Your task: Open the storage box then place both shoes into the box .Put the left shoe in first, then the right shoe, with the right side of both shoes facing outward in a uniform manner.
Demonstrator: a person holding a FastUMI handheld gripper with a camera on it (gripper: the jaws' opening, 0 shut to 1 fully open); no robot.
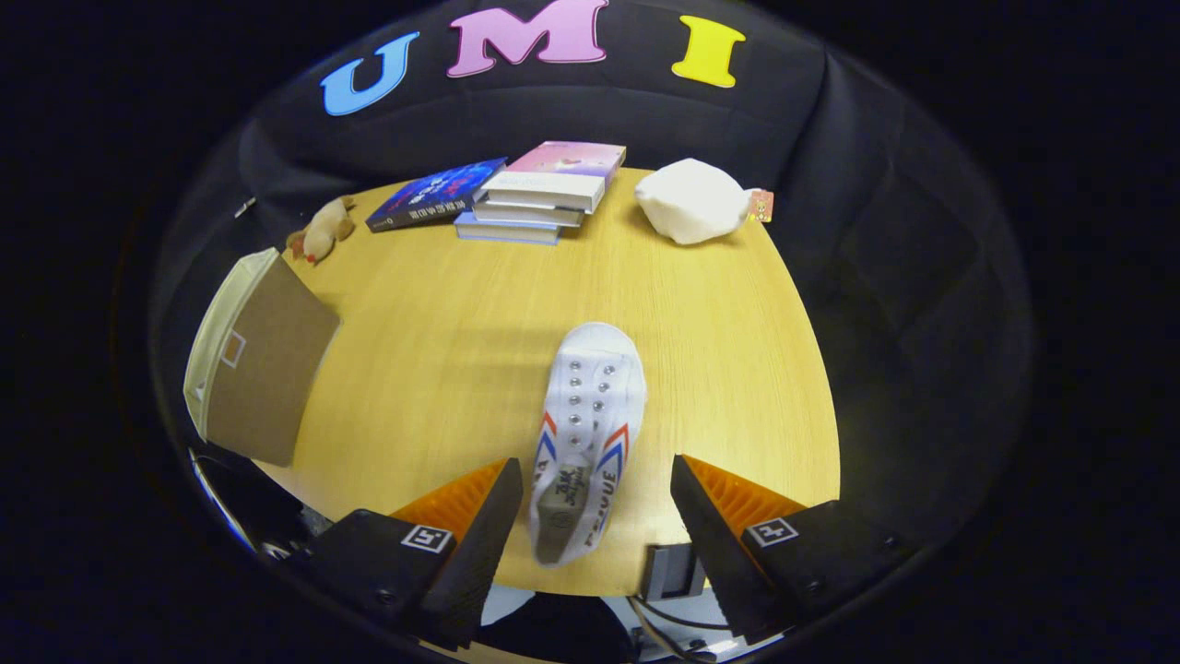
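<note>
White canvas shoe (588, 433) lies on the table (442, 350), heel between the parted, empty jaws, long axis running straight ahead, toe pointing away.

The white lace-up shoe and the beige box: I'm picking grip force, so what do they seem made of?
The white lace-up shoe, lying between the open gripper's fingers, looks like matte woven canvas with metal eyelets and probably a rubber sole. The beige box, off to one side on the wooden table, looks like fabric over stiff board, with flat brown panels and a pale soft rim.
</note>
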